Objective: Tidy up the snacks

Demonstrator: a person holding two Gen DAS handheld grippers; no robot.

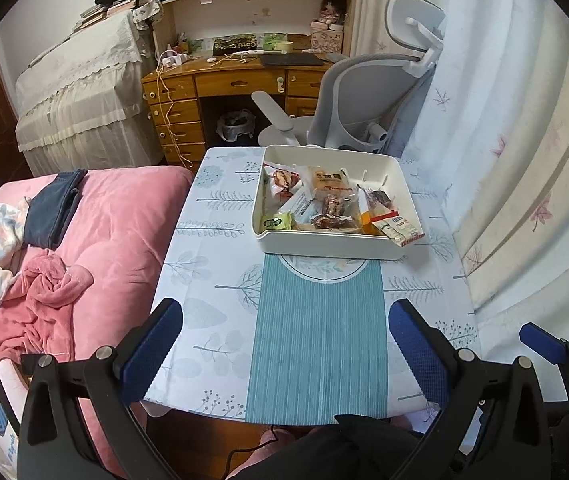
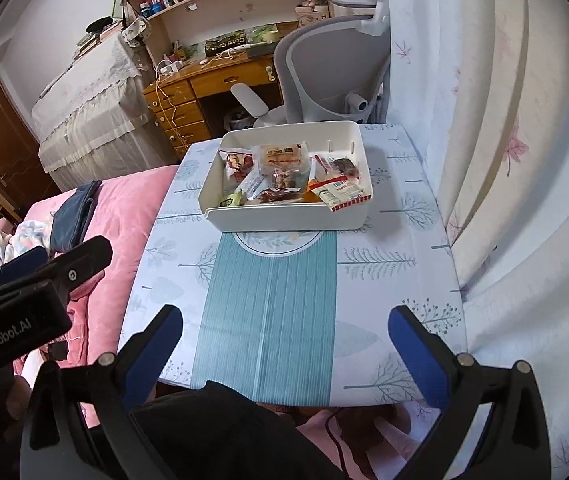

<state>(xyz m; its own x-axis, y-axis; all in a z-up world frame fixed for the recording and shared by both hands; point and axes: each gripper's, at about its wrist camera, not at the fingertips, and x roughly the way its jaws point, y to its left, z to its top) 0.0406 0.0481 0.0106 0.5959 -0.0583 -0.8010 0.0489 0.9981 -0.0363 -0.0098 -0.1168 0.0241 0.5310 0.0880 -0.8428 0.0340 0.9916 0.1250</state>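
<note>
The table (image 1: 220,288) keeps its near end bare, likely as sorting room, while the white bin (image 1: 324,242) at its far end holds the jumbled snacks (image 1: 332,200), one packet overhanging the rim, and both tongs, left gripper (image 1: 284,344) and right gripper (image 2: 284,344), hover spread and empty.

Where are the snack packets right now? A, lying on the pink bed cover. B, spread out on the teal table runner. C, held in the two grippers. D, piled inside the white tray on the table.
D: the snack packets sit heaped inside the white tray at the far end of the table, while the left gripper and right gripper are both open and hold nothing.
</note>
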